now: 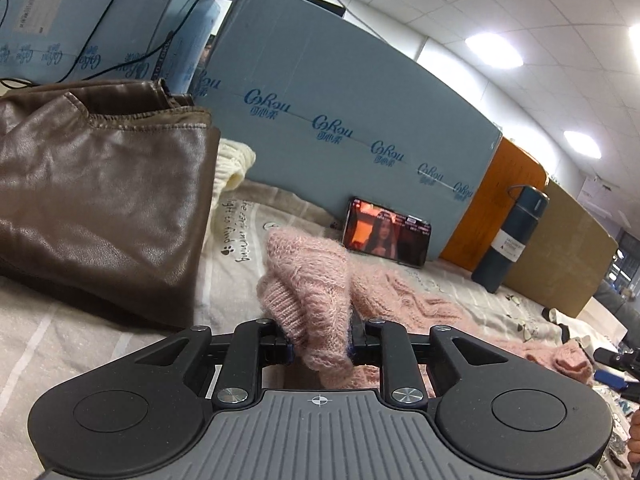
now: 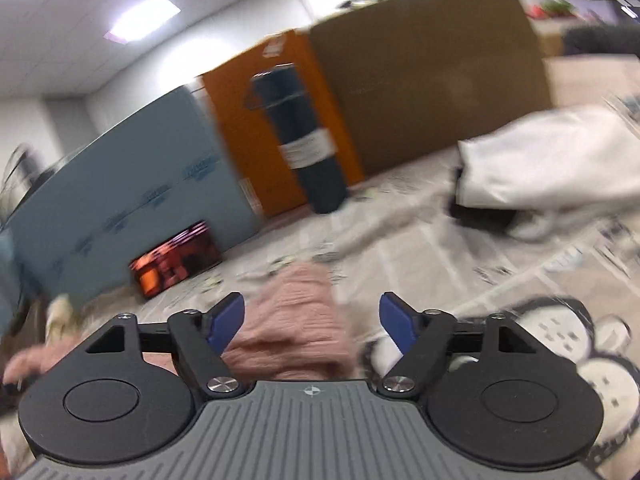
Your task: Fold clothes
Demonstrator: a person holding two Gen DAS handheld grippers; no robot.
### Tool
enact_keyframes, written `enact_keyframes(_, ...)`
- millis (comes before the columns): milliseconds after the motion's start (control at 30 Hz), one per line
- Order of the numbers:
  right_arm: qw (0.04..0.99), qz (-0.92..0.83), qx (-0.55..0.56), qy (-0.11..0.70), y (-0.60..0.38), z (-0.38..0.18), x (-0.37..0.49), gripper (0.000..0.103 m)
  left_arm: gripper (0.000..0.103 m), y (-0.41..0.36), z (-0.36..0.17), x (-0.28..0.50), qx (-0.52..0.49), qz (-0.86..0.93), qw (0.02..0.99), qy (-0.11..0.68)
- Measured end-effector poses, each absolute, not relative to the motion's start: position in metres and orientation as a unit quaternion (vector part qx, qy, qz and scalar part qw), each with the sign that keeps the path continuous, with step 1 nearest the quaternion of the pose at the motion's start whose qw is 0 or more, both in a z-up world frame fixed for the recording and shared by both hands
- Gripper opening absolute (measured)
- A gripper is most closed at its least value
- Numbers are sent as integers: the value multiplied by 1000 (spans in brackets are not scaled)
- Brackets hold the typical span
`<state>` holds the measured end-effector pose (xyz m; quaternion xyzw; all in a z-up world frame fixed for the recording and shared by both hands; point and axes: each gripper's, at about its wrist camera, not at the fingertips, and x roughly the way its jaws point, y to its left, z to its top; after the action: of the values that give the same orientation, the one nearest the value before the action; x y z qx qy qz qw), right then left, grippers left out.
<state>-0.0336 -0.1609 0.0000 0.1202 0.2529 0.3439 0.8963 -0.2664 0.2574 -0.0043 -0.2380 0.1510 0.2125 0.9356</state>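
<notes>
Pinching pink sweater [image 1: 316, 300] cuff, left gripper [image 1: 320, 344] lifted sleeve for folding; right gripper [image 2: 312, 320] spread, seemingly reaching, view blurred.

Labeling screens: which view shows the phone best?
Left wrist: the phone is sharp, propped against the blue box, its screen readable. Right wrist shows only a motion-blurred orange glow there.
</notes>
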Motion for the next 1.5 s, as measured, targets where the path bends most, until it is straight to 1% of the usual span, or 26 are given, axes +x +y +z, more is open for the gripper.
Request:
enact_keyframes(33,892,364,104,248,-155,1,-37,82,22,257,-5,-266,-238,213,935,153)
enact_keyframes(100,879,406,76,240,-141,3,-43,86,22,257,-5,-265,-238,214,935,155)
enact_keyframes(167,868,433,40,239,-124,3,-46,92,22,257,-6,-264,-238,215,934,157)
enact_keyframes(267,870,429,-30,239,-97,3,-51,95,22,258,-7,-263,-239,217,933,161)
enact_keyframes(300,869,429,-57,241,-88,1,-52,97,22,258,-7,-262,-240,217,932,162)
enact_keyframes(367,864,426,-105,247,-73,-5,-53,99,22,259,-8,-262,-241,218,931,165)
enact_keyframes(433,862,418,-133,256,-64,-14,-52,100,22,260,-9,-261,-242,217,931,168)
enact_keyframes(500,862,417,-136,256,-63,-18,-49,99,22,260,-10,-260,-243,217,930,171)
enact_keyframes(533,862,417,-132,256,-65,-19,-47,97,23,261,-11,-259,-244,218,929,173)
enact_keyframes(600,867,412,-110,257,-71,-19,-41,85,23,262,-12,-258,-246,218,927,178)
enact_keyframes(633,873,402,-96,257,-76,-18,-38,71,23,262,-13,-257,-247,219,927,180)
enact_keyframes(667,879,393,-83,256,-80,-17,-34,54,23,263,-13,-257,-248,219,926,181)
enact_keyframes(700,885,383,-69,256,-85,-16,-31,45,23,263,-13,-256,-248,219,926,183)
enact_keyframes(733,889,374,-51,260,-90,-15,-25,30,23,263,-14,-256,-249,219,925,185)
enact_keyframes(767,893,365,-32,263,-96,-14,-18,24,23,264,-14,-255,-250,219,925,186)
enact_keyframes(833,894,359,12,268,-107,-10,-8,20,23,264,-15,-255,-251,217,924,188)
enact_keyframes(867,896,355,27,265,-112,-6,-4,19,21,263,-15,-254,-250,216,925,189)
enact_keyframes(1033,908,342,86,227,-127,20,14,16,18,256,-9,-253,-227,220,933,170)
enact_keyframes(1167,908,338,142,203,-137,46,33,15,18,251,8,-257,-194,236,944,127)
enact_keyframes(1267,909,335,175,172,-146,61,37,15,18,251,18,-265,-189,247,946,91)
enact_keyframes(1367,907,333,200,162,-158,60,36,15,18,255,14,-266,-193,251,943,105)
enact_keyframes(1500,904,315,198,212,-168,35,45,15,19,261,-1,-254,-198,246,932,175)
